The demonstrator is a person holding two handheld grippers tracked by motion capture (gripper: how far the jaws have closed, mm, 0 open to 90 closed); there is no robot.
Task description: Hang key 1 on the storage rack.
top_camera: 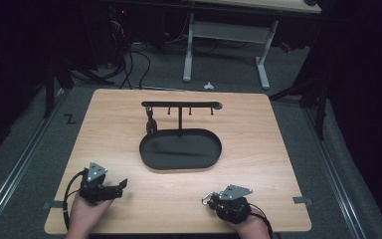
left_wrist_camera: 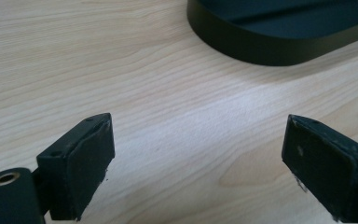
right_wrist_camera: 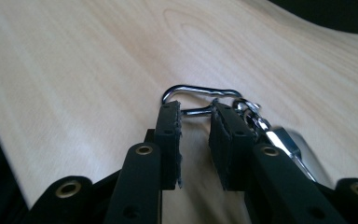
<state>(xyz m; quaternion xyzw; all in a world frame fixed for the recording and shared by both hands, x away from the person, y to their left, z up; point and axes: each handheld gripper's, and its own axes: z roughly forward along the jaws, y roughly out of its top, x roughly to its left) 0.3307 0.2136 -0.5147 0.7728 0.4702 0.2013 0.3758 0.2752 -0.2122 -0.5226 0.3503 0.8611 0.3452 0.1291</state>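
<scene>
Both grippers sit at the near table edge [top_camera: 129, 99], well short of the black oval tray [top_camera: 180, 149] with its hook stand [top_camera: 180, 105]. Left gripper [left_wrist_camera: 196, 158]: jaws wide apart, tray ahead. Right gripper [right_wrist_camera: 196, 135]: jaws clamped on a silver carabiner [right_wrist_camera: 200, 93].

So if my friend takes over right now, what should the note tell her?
Left tool: open, nothing in it, low over the table, pointing toward the black tray.
Right tool: jaws close together on a silver clip with a key ring, at the table's near edge.
The black stand rises from the tray; one dark thing already hangs on its leftmost hook, the other hooks are bare.
Probably left: hang the clip on a free hook.
</scene>
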